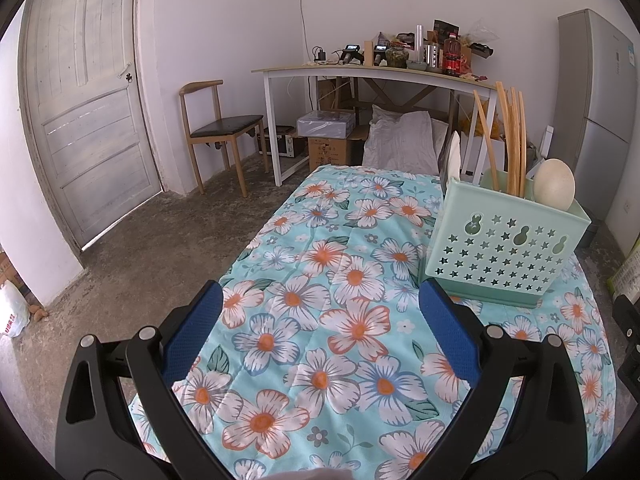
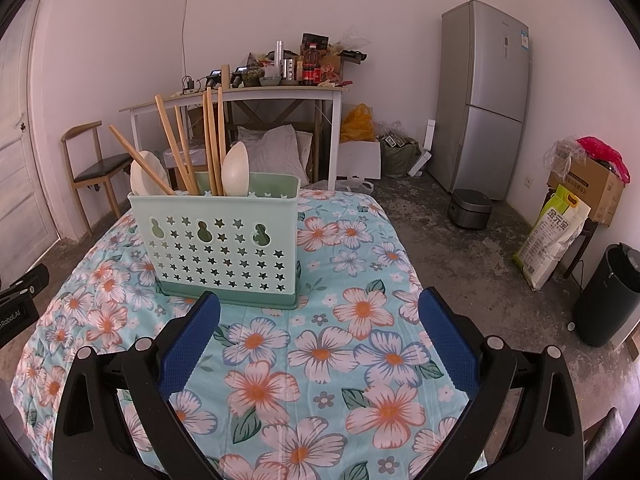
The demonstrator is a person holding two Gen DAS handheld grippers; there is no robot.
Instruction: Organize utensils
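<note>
A mint green utensil holder [image 1: 504, 240] with star cut-outs stands on the floral tablecloth [image 1: 320, 320]. It holds several wooden chopsticks [image 1: 512, 140] and two white spoons [image 1: 554, 184], all standing upright. In the right wrist view the holder [image 2: 224, 240] sits ahead and left, with chopsticks [image 2: 212, 140] and a spoon [image 2: 236, 172] in it. My left gripper [image 1: 320, 304] is open and empty over the cloth, left of the holder. My right gripper [image 2: 320, 304] is open and empty, just in front of the holder.
A white desk [image 1: 360, 74] loaded with clutter stands behind the table, with boxes under it. A wooden chair [image 1: 218, 128] is by the door [image 1: 84, 120]. A grey fridge [image 2: 484, 96], a rice bag [image 2: 552, 236] and a black bin [image 2: 608, 296] stand on the right.
</note>
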